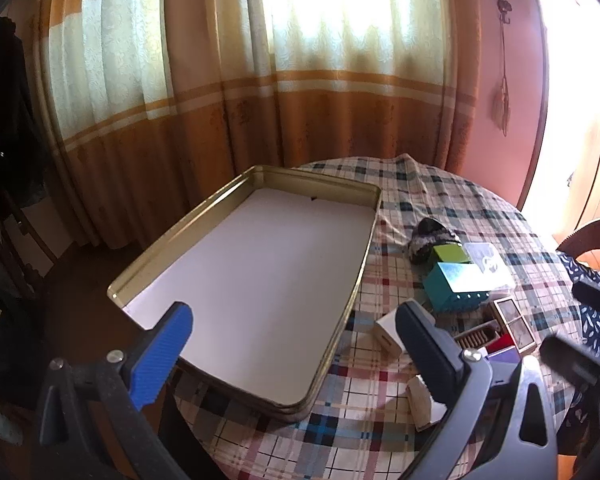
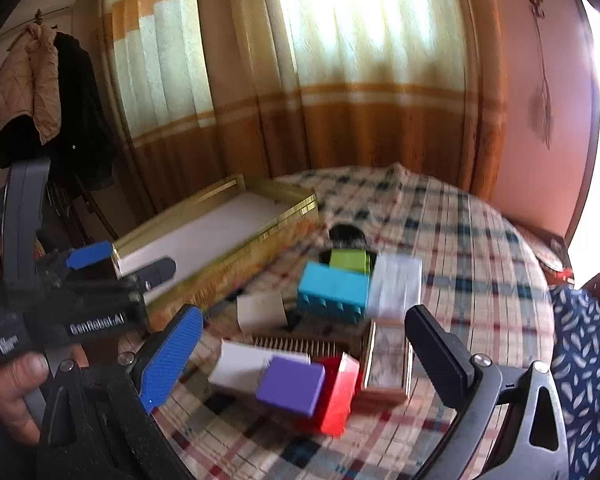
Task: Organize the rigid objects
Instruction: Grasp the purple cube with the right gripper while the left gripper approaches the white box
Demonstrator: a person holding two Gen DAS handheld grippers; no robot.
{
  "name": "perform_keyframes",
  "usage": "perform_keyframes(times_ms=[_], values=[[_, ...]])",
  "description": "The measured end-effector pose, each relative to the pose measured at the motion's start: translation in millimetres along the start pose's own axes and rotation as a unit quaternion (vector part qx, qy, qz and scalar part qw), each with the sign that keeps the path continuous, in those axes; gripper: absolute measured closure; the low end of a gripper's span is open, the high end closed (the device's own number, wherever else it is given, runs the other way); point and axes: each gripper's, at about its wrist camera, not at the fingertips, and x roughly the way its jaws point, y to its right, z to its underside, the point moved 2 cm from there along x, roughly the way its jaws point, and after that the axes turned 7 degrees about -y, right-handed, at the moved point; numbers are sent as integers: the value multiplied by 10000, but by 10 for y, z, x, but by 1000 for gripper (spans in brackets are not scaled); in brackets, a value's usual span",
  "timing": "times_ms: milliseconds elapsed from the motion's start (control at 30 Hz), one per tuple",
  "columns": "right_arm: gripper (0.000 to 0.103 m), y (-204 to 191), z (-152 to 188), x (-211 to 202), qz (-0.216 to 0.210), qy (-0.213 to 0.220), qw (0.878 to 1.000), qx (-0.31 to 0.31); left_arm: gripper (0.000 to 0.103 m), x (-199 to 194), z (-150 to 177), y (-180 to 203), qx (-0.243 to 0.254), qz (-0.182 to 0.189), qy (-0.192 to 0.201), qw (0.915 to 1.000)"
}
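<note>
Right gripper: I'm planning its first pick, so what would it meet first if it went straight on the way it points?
Probably the purple block, lying between the open right gripper's fingers atop the red box; blur leaves depth uncertain.

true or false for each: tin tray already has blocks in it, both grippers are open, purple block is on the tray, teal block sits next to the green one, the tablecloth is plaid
1. The tin tray already holds blocks. False: only its white liner shows inside.
2. The left gripper and right gripper are both open. True: neither holds anything.
3. The purple block is on the tray. False: it sits on the tablecloth, in the pile beside the tray, against a red block.
4. The teal block sits next to the green block. True.
5. The tablecloth is plaid. True.
</note>
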Motion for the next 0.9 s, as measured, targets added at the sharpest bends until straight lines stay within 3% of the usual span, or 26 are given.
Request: perform_keyframes(times_ms=[133, 200, 333, 467, 733, 767, 867, 900], values=[[4, -21, 124, 24, 10, -25, 9999, -102, 0, -66, -14, -11, -25, 29, 120, 9999], [11, -82, 143, 24, -75, 0, 9998, -205, 0, -81, -34, -34, -49, 28, 155, 9999], [12, -189, 224, 124, -353, -180, 9988, -304, 0, -46, -37, -16, -42, 83, 115, 9999], [30, -186, 324, 296, -524, -517, 9970, -220, 0, -8, -15, 40, 56, 136, 65, 9999], [30, -146, 410, 449, -523, -698, 9961, -119, 0, -11, -5, 72, 84, 188, 74, 9998], [34, -139, 417, 456, -513, -713, 9961, -128, 0, -7, -3, 81, 91, 200, 70, 9997], [59, -93, 404, 431, -611, -654, 9960, -65, 0, 3, 10, 95, 113, 214, 46, 9997], [60, -68, 389, 412, -696, -624, 9956, -7, 0, 9, 16, 108, 121, 233, 38, 9996]])
